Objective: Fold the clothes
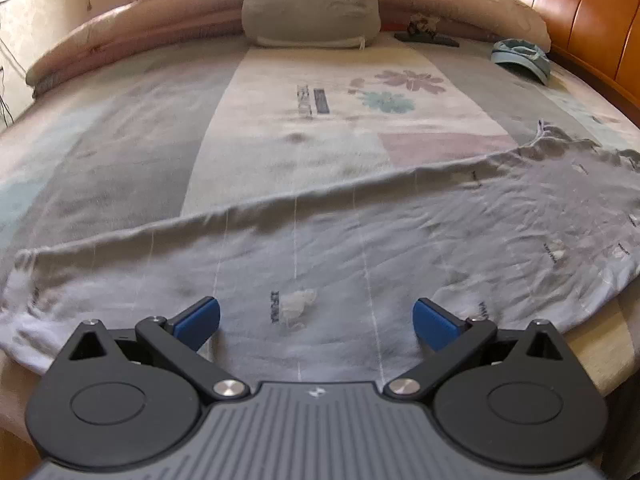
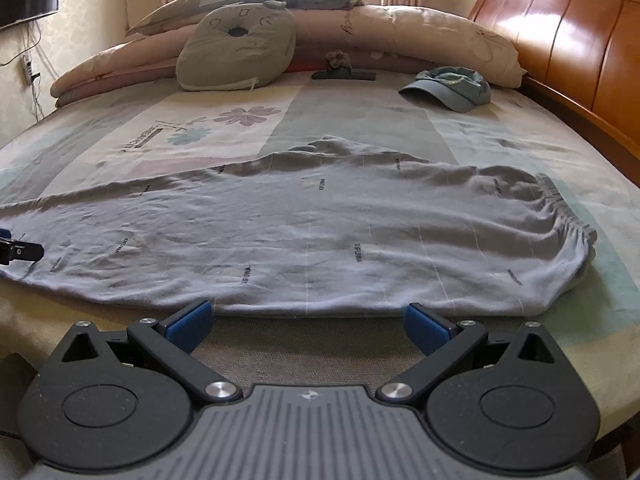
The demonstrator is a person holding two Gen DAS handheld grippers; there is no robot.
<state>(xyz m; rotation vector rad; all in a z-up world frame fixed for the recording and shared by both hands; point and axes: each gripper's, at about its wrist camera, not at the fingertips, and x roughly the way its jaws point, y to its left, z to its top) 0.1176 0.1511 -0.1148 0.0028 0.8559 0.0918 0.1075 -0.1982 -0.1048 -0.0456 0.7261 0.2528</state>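
- A pair of grey trousers [image 2: 304,232] lies flat across the near part of a bed [image 2: 360,120], elastic waistband toward the right, legs stretching left.
- The left tongs [image 1: 316,322] are spread wide and empty, poised over the trouser fabric.
- The right tongs [image 2: 307,326] are also wide apart, gripping nothing, just short of the trousers' near edge.
- Farther back sit a grey cushion [image 2: 236,50], a blue cap [image 2: 450,88] and a folded pink quilt [image 2: 400,36].
- A wooden headboard [image 2: 572,48] stands at the right.
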